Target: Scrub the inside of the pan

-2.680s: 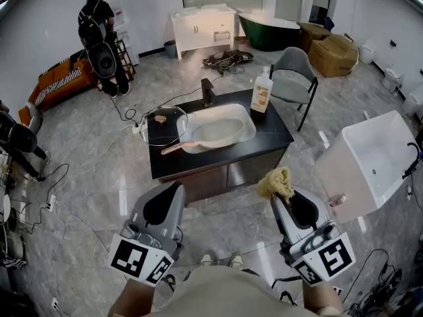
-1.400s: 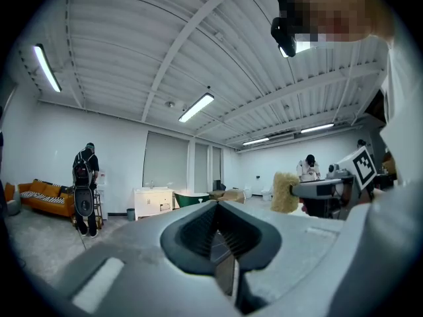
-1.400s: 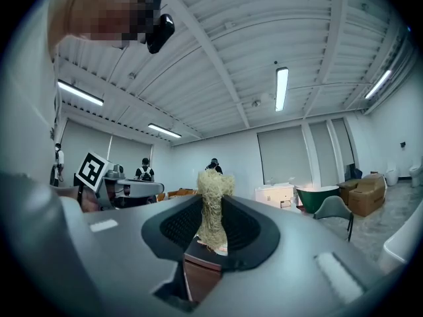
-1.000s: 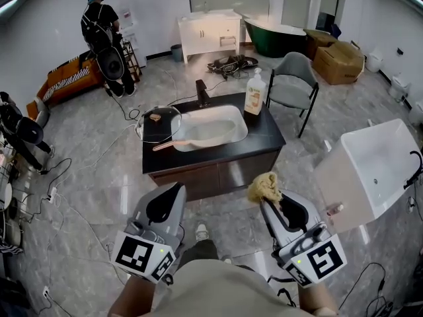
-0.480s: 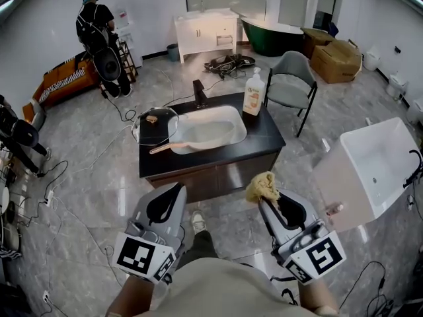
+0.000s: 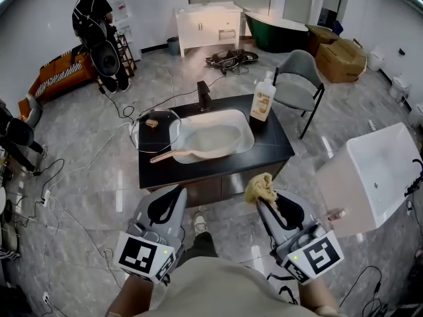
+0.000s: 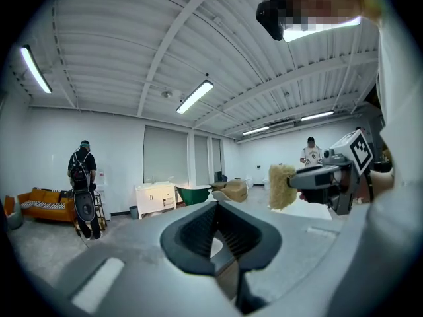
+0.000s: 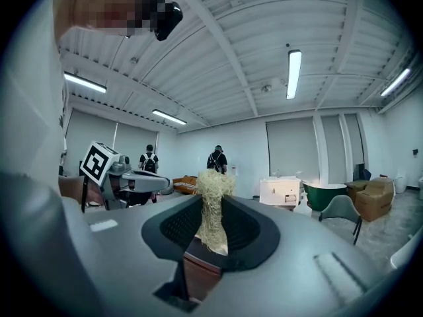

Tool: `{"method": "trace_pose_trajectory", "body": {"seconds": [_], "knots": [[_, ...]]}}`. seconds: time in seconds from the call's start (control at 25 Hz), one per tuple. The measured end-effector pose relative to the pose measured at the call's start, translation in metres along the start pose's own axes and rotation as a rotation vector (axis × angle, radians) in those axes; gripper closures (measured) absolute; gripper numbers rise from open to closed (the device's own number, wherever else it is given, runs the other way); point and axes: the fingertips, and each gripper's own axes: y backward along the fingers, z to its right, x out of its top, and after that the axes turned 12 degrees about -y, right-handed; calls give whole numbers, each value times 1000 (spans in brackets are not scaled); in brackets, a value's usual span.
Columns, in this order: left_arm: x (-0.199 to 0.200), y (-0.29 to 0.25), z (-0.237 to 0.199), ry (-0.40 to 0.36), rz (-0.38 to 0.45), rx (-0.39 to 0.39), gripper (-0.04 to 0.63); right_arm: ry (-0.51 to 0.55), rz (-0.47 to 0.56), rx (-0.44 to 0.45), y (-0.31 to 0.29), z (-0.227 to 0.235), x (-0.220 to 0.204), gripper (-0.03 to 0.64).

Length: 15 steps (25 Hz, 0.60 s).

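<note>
Wooden-handled pale pan (image 6: 185, 154) at 12 o'clock; my right gripper (image 6: 262, 200) clamps yellow fibre scrubber (image 6: 260, 186), left gripper (image 6: 176, 191) closed empty, both level

A big hall, showroom or studio: a freestanding sink cabinet (image 6: 274, 144), green bathtub (image 6: 276, 33), white vanity (image 6: 208, 20), cardboard boxes (image 6: 342, 58) and loose cables (image 6: 228, 59) on a glossy tiled floor (image 6: 99, 170).

L claw (image 6: 173, 193) closed, empty; R claw (image 6: 262, 202) pinching scrubber (image 6: 260, 187).

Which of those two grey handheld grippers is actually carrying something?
The right gripper: its jaws are clamped on a straw-coloured fibrous scrubber. The left gripper has its jaws shut with nothing between them.
</note>
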Motion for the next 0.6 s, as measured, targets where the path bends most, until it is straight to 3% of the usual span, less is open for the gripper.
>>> {"method": "trace_pose_trajectory", "body": {"seconds": [0.44, 0.6], "knots": [[-47, -85, -92, 6, -88, -54, 594, -40, -62, -17, -128, 46, 0, 523], [-62, -109, -123, 28, -109, -109, 594, -40, -92, -19, -172, 56, 2, 523]]}}
